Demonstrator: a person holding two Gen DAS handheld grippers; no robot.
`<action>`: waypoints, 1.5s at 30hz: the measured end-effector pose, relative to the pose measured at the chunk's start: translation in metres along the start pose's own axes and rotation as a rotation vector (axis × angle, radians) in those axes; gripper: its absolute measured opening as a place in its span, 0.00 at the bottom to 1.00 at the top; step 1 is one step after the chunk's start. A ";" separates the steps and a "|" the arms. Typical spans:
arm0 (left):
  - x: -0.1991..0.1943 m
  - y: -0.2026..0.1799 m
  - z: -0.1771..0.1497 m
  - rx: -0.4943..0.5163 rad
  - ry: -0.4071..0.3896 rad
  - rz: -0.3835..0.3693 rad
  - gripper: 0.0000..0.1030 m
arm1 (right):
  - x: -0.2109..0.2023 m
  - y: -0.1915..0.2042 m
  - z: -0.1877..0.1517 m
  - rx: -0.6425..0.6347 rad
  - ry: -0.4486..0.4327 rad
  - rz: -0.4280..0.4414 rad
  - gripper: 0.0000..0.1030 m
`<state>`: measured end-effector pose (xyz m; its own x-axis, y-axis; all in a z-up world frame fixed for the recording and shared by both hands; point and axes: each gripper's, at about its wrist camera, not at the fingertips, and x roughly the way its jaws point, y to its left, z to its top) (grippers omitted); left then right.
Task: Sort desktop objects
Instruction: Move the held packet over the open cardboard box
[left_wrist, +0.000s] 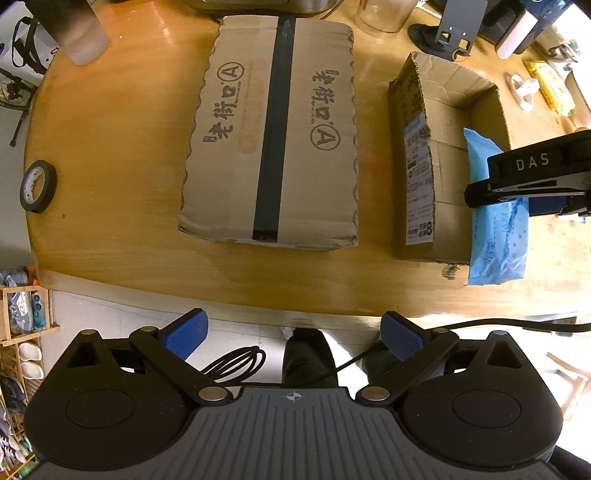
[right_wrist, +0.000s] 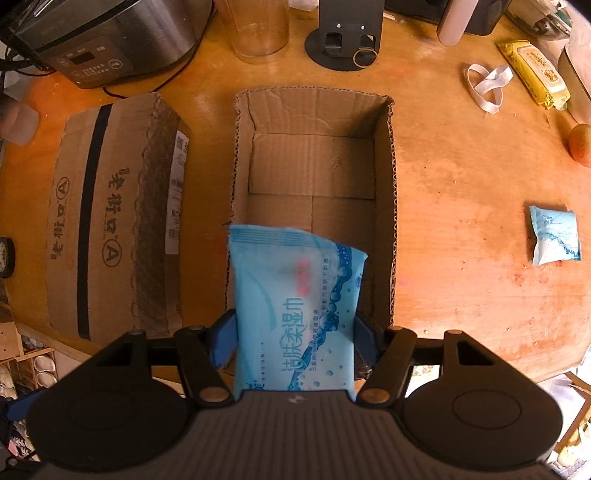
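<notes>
My right gripper (right_wrist: 293, 339) is shut on a blue wet-wipe pack (right_wrist: 295, 306) and holds it over the near edge of an open cardboard box (right_wrist: 314, 118). The box's visible floor holds nothing. In the left wrist view the same pack (left_wrist: 495, 236) hangs at the box's (left_wrist: 410, 110) near end, under the right gripper (left_wrist: 517, 184). My left gripper (left_wrist: 293, 339) is open and empty, off the table's front edge, in front of a sealed carton (left_wrist: 273, 147). A small blue wipe pack (right_wrist: 554, 236) lies on the table at the right.
The sealed carton (right_wrist: 110, 221) stands left of the open box. A black tape roll (left_wrist: 38, 186) lies at the table's left. A rice cooker (right_wrist: 107, 40), clear cup (right_wrist: 258, 29), black stand (right_wrist: 343, 40), white strap (right_wrist: 487, 88) and yellow wipe pack (right_wrist: 532, 70) line the back.
</notes>
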<state>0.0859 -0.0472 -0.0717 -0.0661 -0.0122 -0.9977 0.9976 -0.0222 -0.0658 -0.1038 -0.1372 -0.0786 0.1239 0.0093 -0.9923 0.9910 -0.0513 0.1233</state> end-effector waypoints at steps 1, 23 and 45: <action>0.000 0.000 0.000 0.001 0.000 0.001 1.00 | 0.000 0.000 0.000 0.001 0.000 0.000 0.66; -0.002 -0.001 0.003 -0.011 0.016 -0.008 1.00 | 0.008 0.000 0.022 0.010 -0.003 0.002 0.66; -0.001 0.007 0.001 -0.033 0.035 -0.012 1.00 | 0.039 -0.002 0.025 -0.009 0.017 0.019 0.66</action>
<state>0.0928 -0.0482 -0.0708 -0.0780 0.0230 -0.9967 0.9969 0.0112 -0.0777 -0.1017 -0.1614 -0.1183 0.1430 0.0249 -0.9894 0.9890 -0.0422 0.1419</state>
